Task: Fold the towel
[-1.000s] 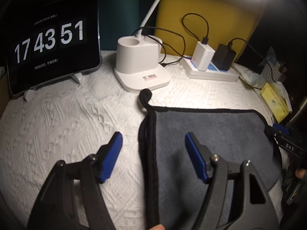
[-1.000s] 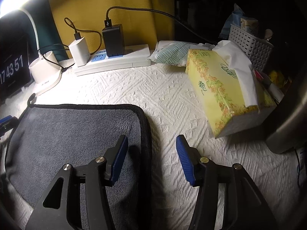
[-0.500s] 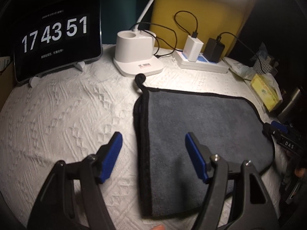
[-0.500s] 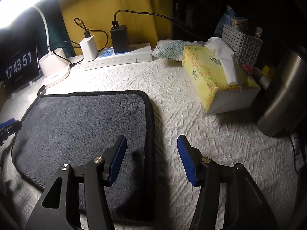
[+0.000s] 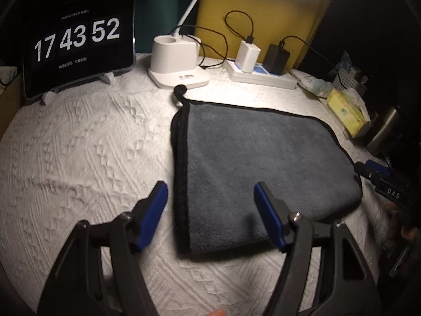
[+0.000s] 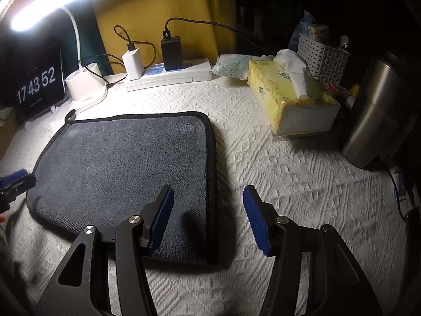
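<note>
- The towel (image 5: 257, 163), grey with black edging, lies folded and flat on the desk (image 5: 86, 152), which is covered with a white textured cloth.
- A black hanging loop (image 5: 179, 92) projects from the towel's far left corner, just beside the white lamp base (image 5: 176, 63).
- The left gripper (image 5: 210, 208) hovers above the towel's near left corner. Its blue-padded fingers (image 5: 155, 208) stand wide apart and hold nothing; the left finger is over bare cloth, the right finger over grey pile, and the towel's doubled left edge runs between them.
- The right gripper (image 6: 208, 216) hovers above the towel's (image 6: 126, 168) near right corner. Its fingers (image 6: 161, 216) are also spread wide and empty; the left finger is over the towel, the right finger over the cloth, with the black right edge between them.
- In the right wrist view, the tip of the left gripper shows at the frame's left margin, beside the towel's left edge.
- A tablet clock (image 5: 76, 39) on a stand reads 17 43 52 at the desk's far left.
- A white power strip (image 5: 260, 77) sits along the back edge, carrying a white charger (image 5: 247, 55) and a black charger (image 5: 276, 59), both cabled.
- The lamp head (image 6: 55, 2) is lit above the back left area.
- A yellow tissue box (image 6: 286, 97) stands right of the towel, well apart from it, with a white slotted basket (image 6: 323, 58) behind it.
- A metal container (image 6: 376, 110) stands at the far right.
</note>
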Action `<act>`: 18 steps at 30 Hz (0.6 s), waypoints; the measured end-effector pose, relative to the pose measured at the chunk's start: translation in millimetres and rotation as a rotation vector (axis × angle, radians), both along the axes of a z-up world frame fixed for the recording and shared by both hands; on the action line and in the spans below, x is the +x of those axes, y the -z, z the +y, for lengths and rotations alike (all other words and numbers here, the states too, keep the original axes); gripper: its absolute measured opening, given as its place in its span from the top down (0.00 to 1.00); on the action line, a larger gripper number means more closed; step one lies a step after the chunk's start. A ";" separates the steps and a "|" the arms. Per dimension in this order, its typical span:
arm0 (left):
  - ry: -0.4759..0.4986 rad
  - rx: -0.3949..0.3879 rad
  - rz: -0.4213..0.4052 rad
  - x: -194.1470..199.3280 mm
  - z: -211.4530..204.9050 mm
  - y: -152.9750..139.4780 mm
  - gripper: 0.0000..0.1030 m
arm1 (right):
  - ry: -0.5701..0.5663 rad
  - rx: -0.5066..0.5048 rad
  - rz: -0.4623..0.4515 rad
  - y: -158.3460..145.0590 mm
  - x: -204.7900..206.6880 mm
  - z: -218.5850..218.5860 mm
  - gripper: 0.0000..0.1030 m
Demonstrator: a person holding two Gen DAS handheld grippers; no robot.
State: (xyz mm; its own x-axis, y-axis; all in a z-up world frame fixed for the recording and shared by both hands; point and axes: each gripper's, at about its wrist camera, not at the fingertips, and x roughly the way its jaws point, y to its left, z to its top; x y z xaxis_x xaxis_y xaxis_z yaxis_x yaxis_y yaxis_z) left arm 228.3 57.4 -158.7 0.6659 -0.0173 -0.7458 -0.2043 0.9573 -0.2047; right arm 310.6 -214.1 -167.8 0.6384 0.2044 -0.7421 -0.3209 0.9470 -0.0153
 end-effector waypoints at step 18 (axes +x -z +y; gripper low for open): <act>0.032 -0.015 -0.044 -43.9 -17.9 -14.8 0.33 | -0.019 0.020 -0.037 -14.8 -51.0 -1.9 0.43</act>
State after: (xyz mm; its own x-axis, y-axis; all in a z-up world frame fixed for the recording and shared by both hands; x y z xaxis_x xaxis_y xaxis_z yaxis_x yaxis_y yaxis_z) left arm 184.4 39.4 -143.9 0.6972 -0.0497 -0.7151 -0.1641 0.9600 -0.2267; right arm 259.6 -216.1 -153.0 0.6610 0.2313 -0.7139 -0.3385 0.9409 -0.0086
